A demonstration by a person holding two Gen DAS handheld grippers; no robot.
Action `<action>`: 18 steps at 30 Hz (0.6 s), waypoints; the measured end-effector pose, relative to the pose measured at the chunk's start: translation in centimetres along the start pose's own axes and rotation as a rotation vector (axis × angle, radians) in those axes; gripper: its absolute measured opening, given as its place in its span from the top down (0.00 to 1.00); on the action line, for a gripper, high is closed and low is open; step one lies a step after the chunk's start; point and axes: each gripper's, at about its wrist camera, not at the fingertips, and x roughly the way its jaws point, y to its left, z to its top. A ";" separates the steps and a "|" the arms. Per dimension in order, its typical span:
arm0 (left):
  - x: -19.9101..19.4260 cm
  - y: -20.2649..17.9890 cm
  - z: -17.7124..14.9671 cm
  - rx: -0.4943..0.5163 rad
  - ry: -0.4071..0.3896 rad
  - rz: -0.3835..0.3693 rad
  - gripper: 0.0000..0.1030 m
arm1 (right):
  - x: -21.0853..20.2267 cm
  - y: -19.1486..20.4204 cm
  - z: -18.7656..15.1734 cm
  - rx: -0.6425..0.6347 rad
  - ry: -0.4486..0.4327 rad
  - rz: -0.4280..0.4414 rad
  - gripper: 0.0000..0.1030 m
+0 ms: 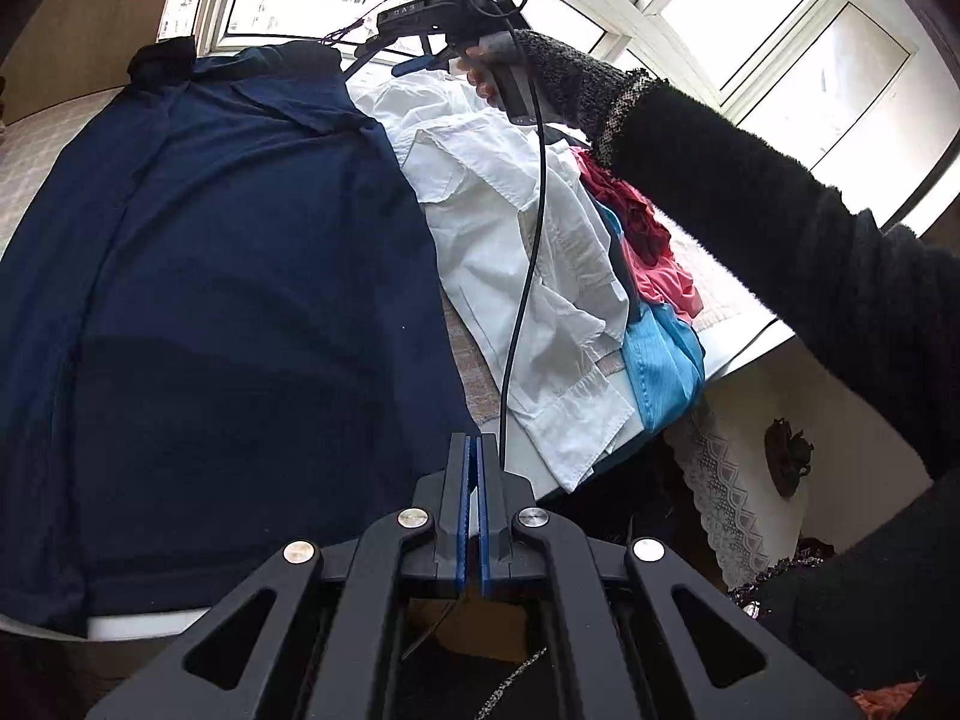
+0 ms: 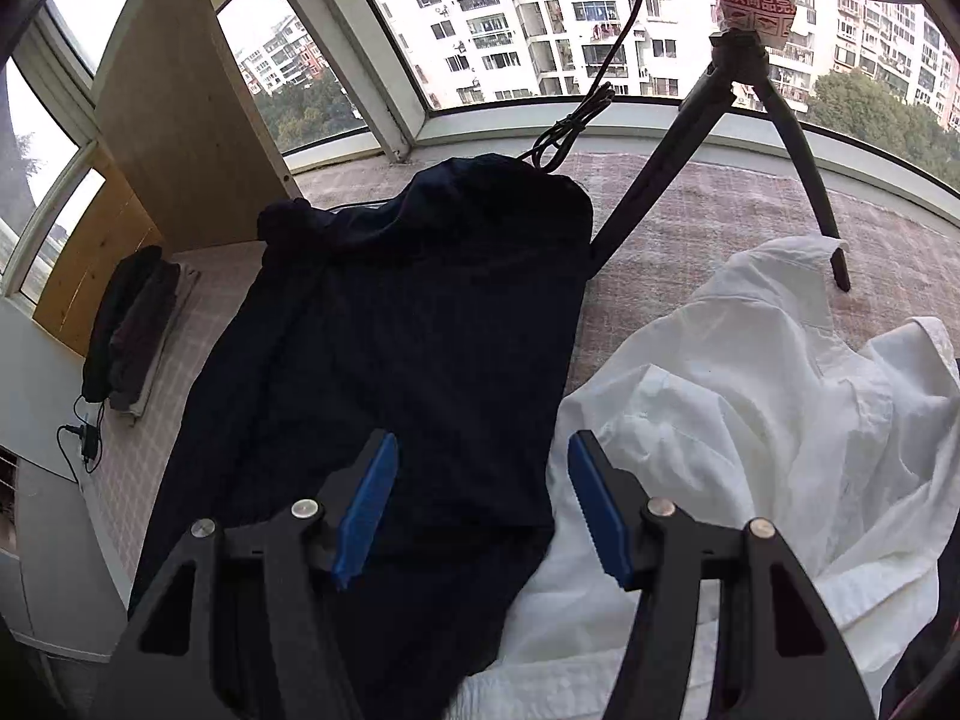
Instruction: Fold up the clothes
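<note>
Closest to the lens, the left gripper point(image 1: 474, 450) is seen clenched with its blue pads pressed together and nothing between them, above the near edge of the table point(image 1: 138, 624). The right gripper point(image 2: 480, 510) is held with its jaws apart and empty, over the seam where the navy garment point(image 2: 408, 360) meets the white shirt point(image 2: 750, 420).

The navy garment is spread flat along the table, its collar end toward the window edge. It is judged soft, light and limp, likely to sag and slide once lifted, so a pinch at a hem corner or a shoulder seam is advised. The white shirt lies crumpled beside it, touching its edge, with a blue garment point(image 1: 666, 372) and a red garment point(image 1: 642, 228) heaped toward the table's right edge.

A checked cloth point(image 2: 720, 210) covers the table. Tripod legs point(image 2: 648, 180) are planted near the window point(image 2: 510, 30); folded dark clothes point(image 2: 132, 330) are stacked at the far left corner.
</note>
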 end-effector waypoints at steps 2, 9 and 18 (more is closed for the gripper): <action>0.5 0.6 -0.1 -0.028 0.006 -0.001 0.99 | 2.7 -0.6 1.4 0.006 0.032 -0.019 0.43; 1.1 1.9 -0.8 -0.128 -0.009 -0.030 0.99 | 7.9 -0.7 2.3 -0.081 0.131 -0.090 0.51; -2.7 4.8 -3.4 -0.321 -0.161 -0.038 0.99 | 3.9 4.0 6.2 -0.132 0.161 -0.006 0.95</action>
